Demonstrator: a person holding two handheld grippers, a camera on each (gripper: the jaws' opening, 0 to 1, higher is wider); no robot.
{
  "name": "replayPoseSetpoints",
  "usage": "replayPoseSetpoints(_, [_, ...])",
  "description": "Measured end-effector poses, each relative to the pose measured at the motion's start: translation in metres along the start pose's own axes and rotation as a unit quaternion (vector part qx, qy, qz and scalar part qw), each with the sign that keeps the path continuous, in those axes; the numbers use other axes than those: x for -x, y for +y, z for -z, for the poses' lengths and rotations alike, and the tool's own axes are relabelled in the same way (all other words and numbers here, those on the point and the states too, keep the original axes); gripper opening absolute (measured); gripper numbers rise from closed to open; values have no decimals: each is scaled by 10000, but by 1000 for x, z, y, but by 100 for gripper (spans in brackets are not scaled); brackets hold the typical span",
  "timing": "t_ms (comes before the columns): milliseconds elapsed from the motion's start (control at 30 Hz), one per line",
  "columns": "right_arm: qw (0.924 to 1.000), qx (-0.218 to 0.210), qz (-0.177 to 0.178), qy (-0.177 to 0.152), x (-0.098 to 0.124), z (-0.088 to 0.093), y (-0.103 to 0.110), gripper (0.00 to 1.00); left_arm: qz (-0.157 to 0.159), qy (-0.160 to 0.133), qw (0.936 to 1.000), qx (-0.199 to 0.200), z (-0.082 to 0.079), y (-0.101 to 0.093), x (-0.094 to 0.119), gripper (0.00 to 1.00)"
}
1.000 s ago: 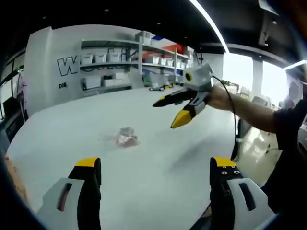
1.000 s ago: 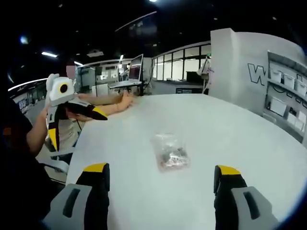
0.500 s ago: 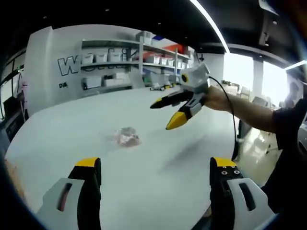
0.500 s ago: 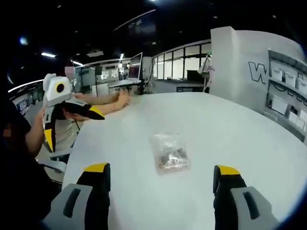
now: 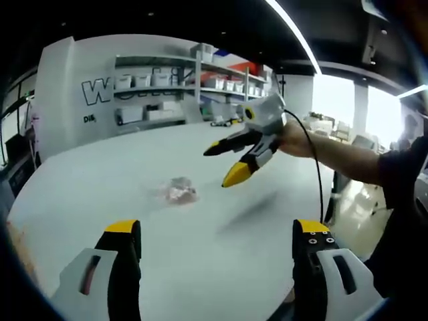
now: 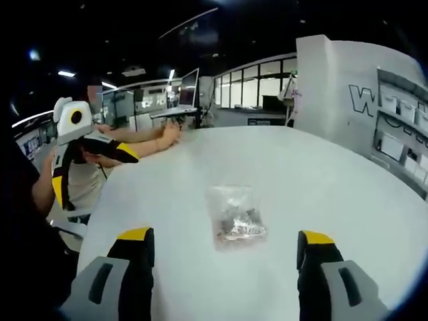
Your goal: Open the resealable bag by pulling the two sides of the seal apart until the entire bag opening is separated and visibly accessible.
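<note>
Resealable bag point(image 6: 234, 219) on table point(image 6: 348, 194), ahead of right tool point(image 6: 224, 257).

Bag point(image 6: 235, 217) contents — small, blurred, beyond telling

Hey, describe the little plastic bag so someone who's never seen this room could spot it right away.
Start at the big white table that takes up most of the room in front of the shelving. Out on its bare top lies the resealable bag, flat, small and see-through. Its clear, crinkled plastic with a dark clump of small bits inside sets it apart from the plain white surface around it.
</note>
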State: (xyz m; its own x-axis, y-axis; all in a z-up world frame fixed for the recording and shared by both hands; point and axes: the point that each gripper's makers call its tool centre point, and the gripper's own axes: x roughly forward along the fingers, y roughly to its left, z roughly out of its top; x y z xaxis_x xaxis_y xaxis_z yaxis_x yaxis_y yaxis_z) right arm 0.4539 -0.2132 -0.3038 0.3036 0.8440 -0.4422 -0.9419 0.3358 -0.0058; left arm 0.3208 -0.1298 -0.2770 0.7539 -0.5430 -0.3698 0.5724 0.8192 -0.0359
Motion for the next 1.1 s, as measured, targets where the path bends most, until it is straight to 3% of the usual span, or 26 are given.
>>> replayPoseSetpoints(1100, [9999, 2, -126, 84, -42, 2, -9, 82, -35, 81, 9999, 72, 7, 10, -6, 93])
